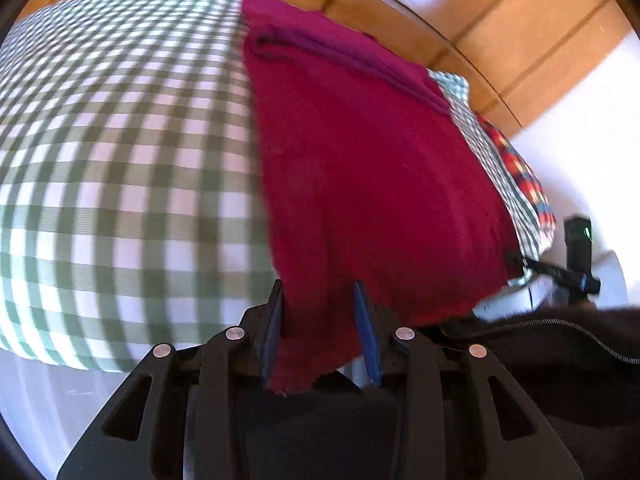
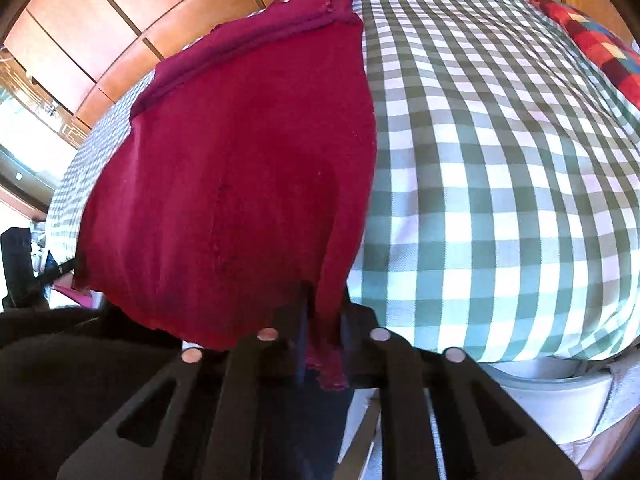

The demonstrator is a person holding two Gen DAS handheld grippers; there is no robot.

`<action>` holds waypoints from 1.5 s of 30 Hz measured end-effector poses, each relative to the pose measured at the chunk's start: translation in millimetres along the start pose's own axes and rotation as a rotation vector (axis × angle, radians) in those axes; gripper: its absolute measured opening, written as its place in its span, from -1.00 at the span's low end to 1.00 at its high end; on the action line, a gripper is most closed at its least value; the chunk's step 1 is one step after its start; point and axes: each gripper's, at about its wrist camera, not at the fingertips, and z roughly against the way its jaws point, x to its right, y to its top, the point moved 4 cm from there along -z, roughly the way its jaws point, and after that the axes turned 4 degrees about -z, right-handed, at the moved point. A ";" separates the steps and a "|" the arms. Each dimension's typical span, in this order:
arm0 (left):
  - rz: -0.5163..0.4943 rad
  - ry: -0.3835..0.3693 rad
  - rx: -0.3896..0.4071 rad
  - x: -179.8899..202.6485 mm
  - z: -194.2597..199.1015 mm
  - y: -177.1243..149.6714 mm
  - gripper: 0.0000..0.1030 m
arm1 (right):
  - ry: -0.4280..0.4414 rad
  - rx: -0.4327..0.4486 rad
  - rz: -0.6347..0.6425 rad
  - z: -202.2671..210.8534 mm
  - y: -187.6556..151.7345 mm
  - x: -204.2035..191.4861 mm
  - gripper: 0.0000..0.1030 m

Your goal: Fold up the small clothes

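**Both grippers at the near corners of the red cloth**

Left gripper (image 1: 320, 332): black, blue-padded fingers (image 1: 367, 336). A near corner of the dark red knitted cloth (image 1: 360, 168) hangs between the pads. The jaws are partly closed; a gap shows beside the right pad, so whether the cloth is pinched, I cannot tell.

Right gripper (image 2: 322, 340): jaws nearly closed, with the other near corner of the dark red knitted cloth (image 2: 240, 184) clamped between them; a frayed edge hangs down below the fingers.

The cloth is stretched from the two grippers away over the green-and-white checked bedcover (image 1: 120, 152), its far part lying on the bed (image 2: 500, 184). A folded band or hem runs across its far end. In the left view the left gripper's corner hangs past the bed's near edge.

A patterned cushion in red, blue and yellow (image 2: 600, 48) lies at the bed's far right. Orange-brown tiled floor (image 1: 480, 8) beyond the bed. Dark zipped clothing of the person (image 1: 560, 344) is at lower right of the left view.
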 end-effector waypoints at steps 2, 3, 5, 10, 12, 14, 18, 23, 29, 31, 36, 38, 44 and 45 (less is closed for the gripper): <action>-0.027 -0.007 -0.001 7.8 -1.0 -1.3 -0.81 | 0.002 -0.008 0.024 -0.9 4.6 -6.8 -0.82; -0.027 -0.013 0.006 8.6 -0.3 0.9 -0.81 | 0.019 -0.006 0.032 3.7 5.4 -9.0 -0.82; 0.001 -0.077 0.045 8.6 8.8 8.0 -0.84 | 0.080 0.019 0.033 17.6 12.5 -15.5 -0.83; 0.083 -0.232 0.182 2.5 41.5 45.5 -0.85 | 0.249 0.127 -0.015 48.2 47.3 -23.0 -0.84; 0.097 -0.274 0.244 2.8 50.7 65.4 -0.85 | 0.306 0.175 -0.044 51.9 72.4 -24.1 -0.84; 0.110 -0.297 0.294 1.0 53.4 89.5 -0.85 | 0.326 0.208 -0.069 48.3 95.3 -21.8 -0.84; 0.147 -0.261 0.340 -18.2 44.7 138.1 -0.85 | 0.291 0.218 -0.102 24.1 139.2 -10.9 -0.84; 0.285 -0.157 0.264 -59.3 1.6 193.9 -0.83 | 0.222 0.172 -0.160 -14.6 181.8 8.6 -0.77; 0.358 -0.078 0.290 -87.9 1.4 213.5 0.13 | 0.233 0.216 -0.225 -8.7 189.3 26.4 0.49; 0.389 -0.048 0.316 -103.0 11.8 201.9 0.15 | 0.239 0.232 -0.230 3.1 178.2 34.1 0.54; 0.220 0.012 0.276 -88.9 4.7 156.3 0.15 | 0.169 0.192 -0.190 1.5 136.5 43.4 0.59; 0.131 0.008 0.245 -73.4 -7.6 141.3 0.15 | 0.145 0.153 -0.179 -11.1 122.5 41.7 0.51; 0.048 0.032 0.149 -58.6 -43.8 125.4 -0.42 | 0.090 0.160 -0.158 -29.3 113.7 31.1 -0.41; 0.052 0.019 0.152 -59.2 -42.6 125.7 -0.47 | 0.088 0.160 -0.153 -27.8 113.5 30.1 -0.54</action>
